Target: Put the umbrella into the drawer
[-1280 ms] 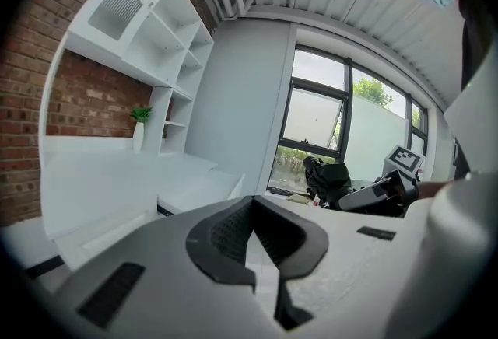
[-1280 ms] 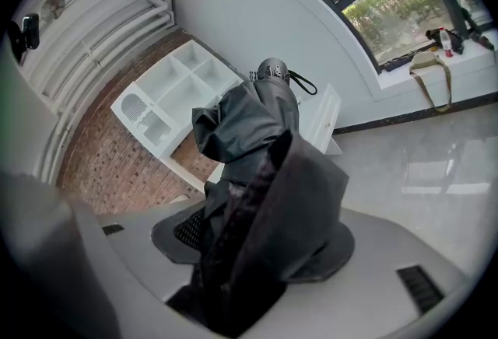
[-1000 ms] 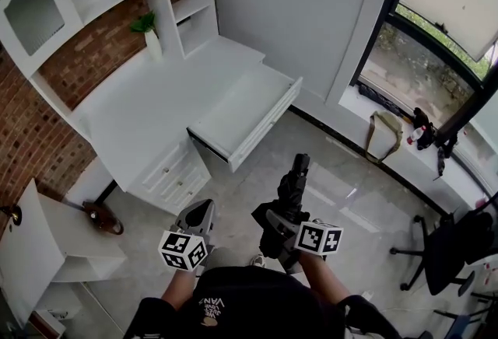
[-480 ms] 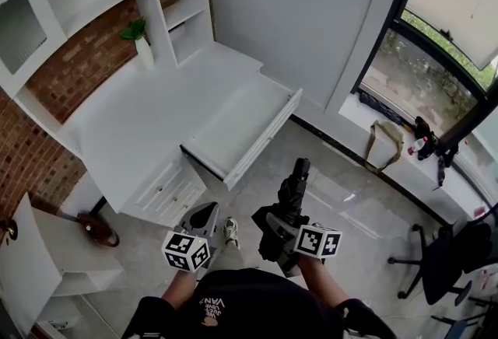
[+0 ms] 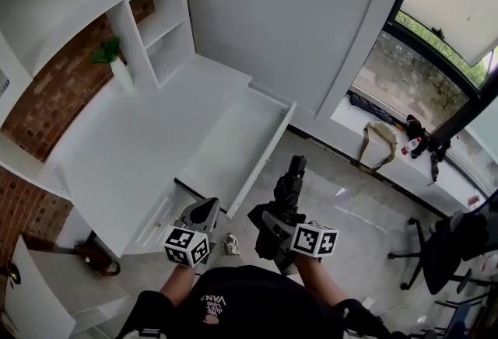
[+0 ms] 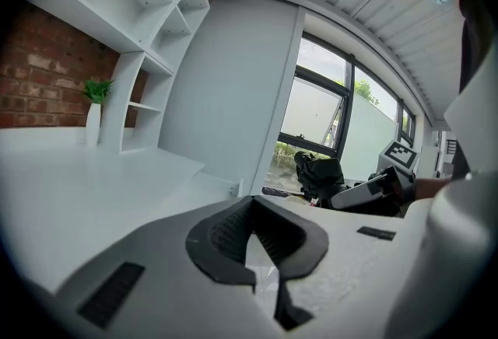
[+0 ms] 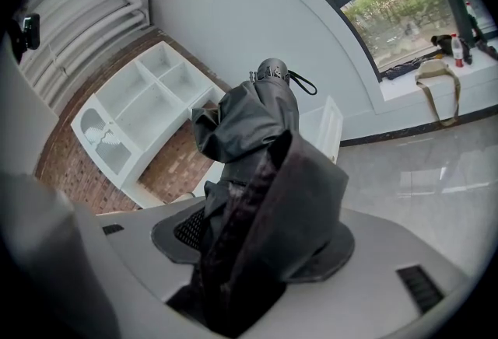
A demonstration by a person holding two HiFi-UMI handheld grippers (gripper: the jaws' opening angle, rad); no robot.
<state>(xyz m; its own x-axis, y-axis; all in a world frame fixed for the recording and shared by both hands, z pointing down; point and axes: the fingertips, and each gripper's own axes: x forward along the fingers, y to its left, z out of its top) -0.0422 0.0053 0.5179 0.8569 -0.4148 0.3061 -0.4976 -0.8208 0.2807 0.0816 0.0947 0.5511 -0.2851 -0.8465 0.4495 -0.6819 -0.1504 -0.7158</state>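
Short of the drawer, right hand-held gripper clamps the umbrella; left hand-held gripper closed, empty; slack canopy may snag the drawer's rim.

Two grippers are in my hands, the left gripper and the right gripper, along with one folded black umbrella. To my left is one white desk with one open drawer, and one potted plant stands at its far left. One tan bag lies by the window at far right, and one black office chair stands at near right.
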